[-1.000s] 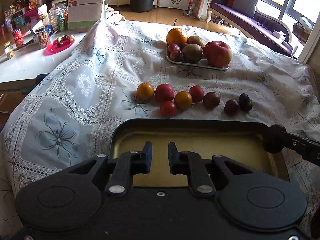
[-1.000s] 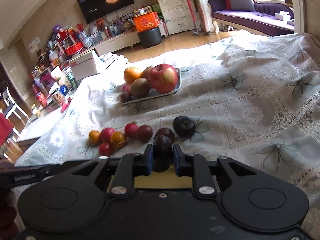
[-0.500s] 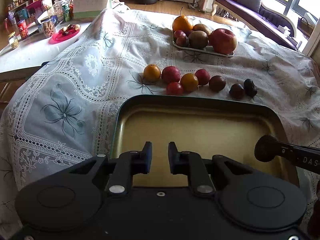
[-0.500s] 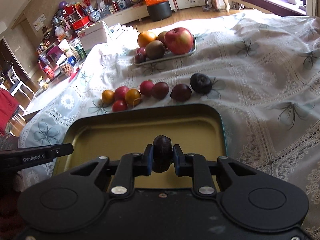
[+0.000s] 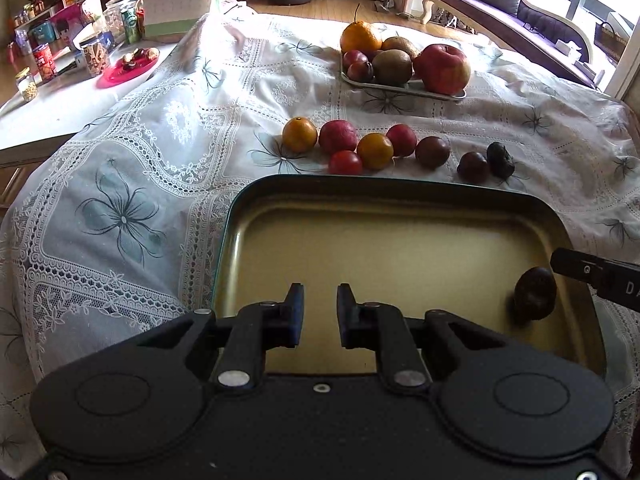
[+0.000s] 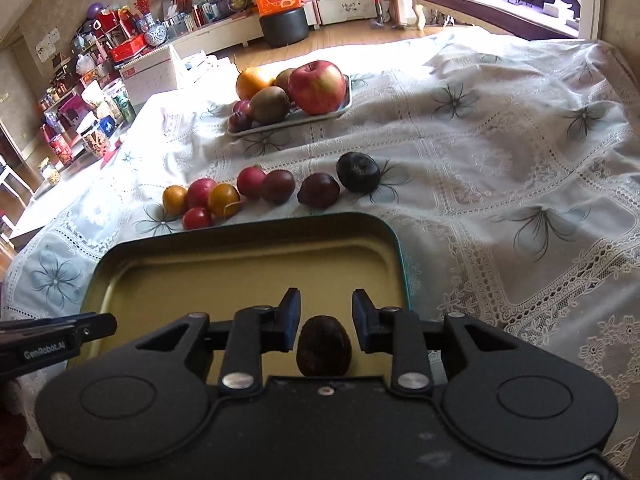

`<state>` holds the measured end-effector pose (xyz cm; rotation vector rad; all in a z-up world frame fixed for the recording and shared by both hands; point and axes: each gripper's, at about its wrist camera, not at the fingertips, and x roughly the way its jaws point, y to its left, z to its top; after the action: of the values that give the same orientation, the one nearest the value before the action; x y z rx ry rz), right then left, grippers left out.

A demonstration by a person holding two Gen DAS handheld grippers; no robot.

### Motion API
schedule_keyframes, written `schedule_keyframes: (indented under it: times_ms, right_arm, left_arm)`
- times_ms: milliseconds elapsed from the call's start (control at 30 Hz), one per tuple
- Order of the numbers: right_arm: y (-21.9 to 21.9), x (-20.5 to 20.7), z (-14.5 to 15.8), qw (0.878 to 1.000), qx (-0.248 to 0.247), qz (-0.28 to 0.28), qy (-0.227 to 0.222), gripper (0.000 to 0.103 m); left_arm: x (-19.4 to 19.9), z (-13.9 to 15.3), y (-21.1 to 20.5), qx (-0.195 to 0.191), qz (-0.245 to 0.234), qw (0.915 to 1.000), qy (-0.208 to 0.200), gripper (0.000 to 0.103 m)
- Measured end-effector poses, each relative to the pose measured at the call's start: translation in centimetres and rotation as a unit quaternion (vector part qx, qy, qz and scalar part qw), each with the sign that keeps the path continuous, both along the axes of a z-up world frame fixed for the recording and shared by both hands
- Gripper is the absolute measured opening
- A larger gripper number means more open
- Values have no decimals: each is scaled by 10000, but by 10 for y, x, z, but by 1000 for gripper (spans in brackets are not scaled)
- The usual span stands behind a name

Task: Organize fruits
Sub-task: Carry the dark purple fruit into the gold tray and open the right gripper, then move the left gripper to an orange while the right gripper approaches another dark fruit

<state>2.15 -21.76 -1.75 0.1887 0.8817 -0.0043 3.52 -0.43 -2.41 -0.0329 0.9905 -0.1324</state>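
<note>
On smooth metal tray [image 6: 394, 256], wrinkled dark oval fruit [image 6: 323, 347]

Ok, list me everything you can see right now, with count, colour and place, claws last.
tin: one, dark rim, gold inside, near edge of cloth
dark fruit: one, brown-purple, lying in the tin between the right claw's fingers, untouched
loose fruits: eight in a row beyond the tin; two orange, three red, two dark purple, one black
plate: one, pale, far side, holding an apple, an orange, two kiwis, small plums
tablecloth: one, white lace with grey flowers
side table: white, left, pink dish, jars, cans
left claw: shut on nothing, over the tin
right claw: just been opening, fruit released
</note>
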Motion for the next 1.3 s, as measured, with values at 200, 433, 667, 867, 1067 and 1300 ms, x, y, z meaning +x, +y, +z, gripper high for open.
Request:
schedule_keyframes:
  times_ms: [200, 433, 667, 867, 1067, 1300]
  right_arm:
    - [7, 1, -1, 9999, -72, 120, -3, 31]
    - [10, 2, -4, 9998, -92, 133, 95, 31]
    - [12, 3, -8, 9996, -89, 115, 243, 31]
    - [6, 12, -7, 9992, -1, 2, 409, 31]
    - [-4, 24, -4, 9986, 72, -222, 478, 33]
    - [-18, 38, -5, 9967, 344, -425, 605, 34]
  left_arm:
    - [0, -2, 0, 49, 41, 10000, 38, 23]
    - [1, -5, 1, 97, 84, 9999, 74, 23]
    - [7, -6, 4, 76, 130, 9998, 163, 23]
    - [20, -5, 12, 31, 185, 9995, 242, 23]
    - [36, 2, 21, 76, 247, 9995, 171, 23]
    - [78, 17, 32, 11, 337, 9994, 1, 24]
